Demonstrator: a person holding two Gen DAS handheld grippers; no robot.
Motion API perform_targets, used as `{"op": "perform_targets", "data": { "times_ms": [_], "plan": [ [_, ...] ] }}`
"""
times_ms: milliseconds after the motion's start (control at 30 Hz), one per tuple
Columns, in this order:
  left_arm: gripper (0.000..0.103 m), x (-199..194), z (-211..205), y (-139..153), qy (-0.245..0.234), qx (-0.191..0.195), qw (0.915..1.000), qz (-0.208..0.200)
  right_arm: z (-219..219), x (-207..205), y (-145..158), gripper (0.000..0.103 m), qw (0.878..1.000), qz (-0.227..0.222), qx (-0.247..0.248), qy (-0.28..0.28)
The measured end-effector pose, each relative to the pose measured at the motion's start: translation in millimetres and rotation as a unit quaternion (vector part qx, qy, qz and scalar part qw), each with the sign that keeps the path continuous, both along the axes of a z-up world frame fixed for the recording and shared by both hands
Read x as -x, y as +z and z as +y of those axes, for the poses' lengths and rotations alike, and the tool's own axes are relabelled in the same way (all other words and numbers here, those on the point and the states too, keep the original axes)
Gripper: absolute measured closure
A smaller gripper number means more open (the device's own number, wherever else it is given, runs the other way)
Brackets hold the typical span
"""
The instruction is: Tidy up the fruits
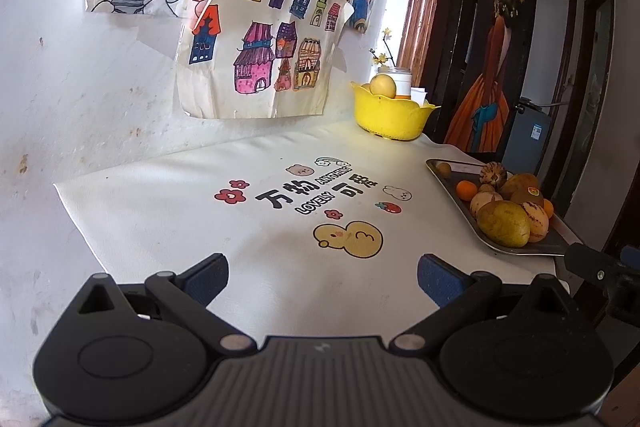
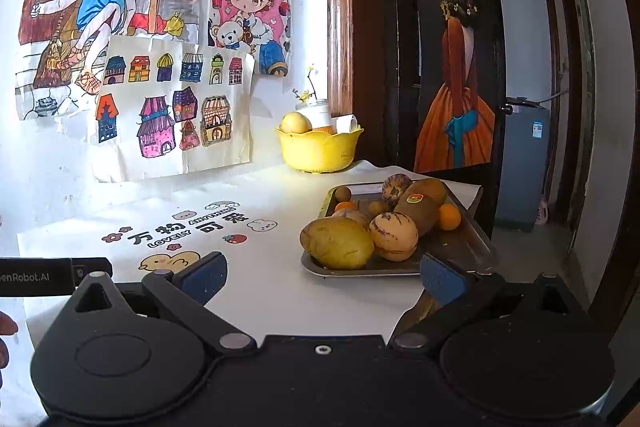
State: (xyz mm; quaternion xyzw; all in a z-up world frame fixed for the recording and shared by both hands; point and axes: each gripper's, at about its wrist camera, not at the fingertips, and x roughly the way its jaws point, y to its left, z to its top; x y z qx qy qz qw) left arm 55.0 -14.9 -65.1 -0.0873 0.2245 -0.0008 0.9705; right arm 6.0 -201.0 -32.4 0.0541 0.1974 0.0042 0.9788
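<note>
I hold one claw in each hand; my left claw [image 1: 322, 277] is spread wide and carries nothing, and it hangs over the white mat [image 1: 200, 219] with the cartoon print; my right claw [image 2: 322, 275] is also spread and empty, just before the near edge of the metal tray [image 2: 460, 251].

Most fruits lie in a heap on this tray; a big green-yellow mango [image 2: 338, 242] is nearest to me, a striped melon-like fruit [image 2: 394, 235] touches it, a kiwi with a sticker [image 2: 418, 211] lies behind, and small oranges [image 2: 449, 217] sit at the sides. The yellow bowl [image 2: 320, 151] stands at the back near the wall, well apart from the tray; it already keeps one pale round fruit [image 2: 295, 123] and, I think, something orange.

This scene fits a sorting that is only starting or one that is half done; I cannot tell which. To take a fruit well, I would judge it best to choose one at the edge of the heap, to put the fingers on both sides of its middle, and to close gently; the round ones may roll, and the soft skin bruises easily.
</note>
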Motion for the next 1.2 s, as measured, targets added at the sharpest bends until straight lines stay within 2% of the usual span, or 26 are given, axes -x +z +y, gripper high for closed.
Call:
{"op": "perform_targets", "data": {
  "times_ms": [500, 1200],
  "plan": [
    [0.000, 0.7, -0.4, -0.8, -0.002, 0.002, 1.0000, 0.005, 2.5, -0.4, -2.6, 0.001, 1.000, 0.006, -0.002, 0.003],
    [0.000, -2.9, -9.1, -5.2, 0.007, -0.030, 0.9994, 0.018, 7.6, -5.7, -7.8, 0.001, 1.000, 0.020, -0.005, 0.020]
  ]
}}
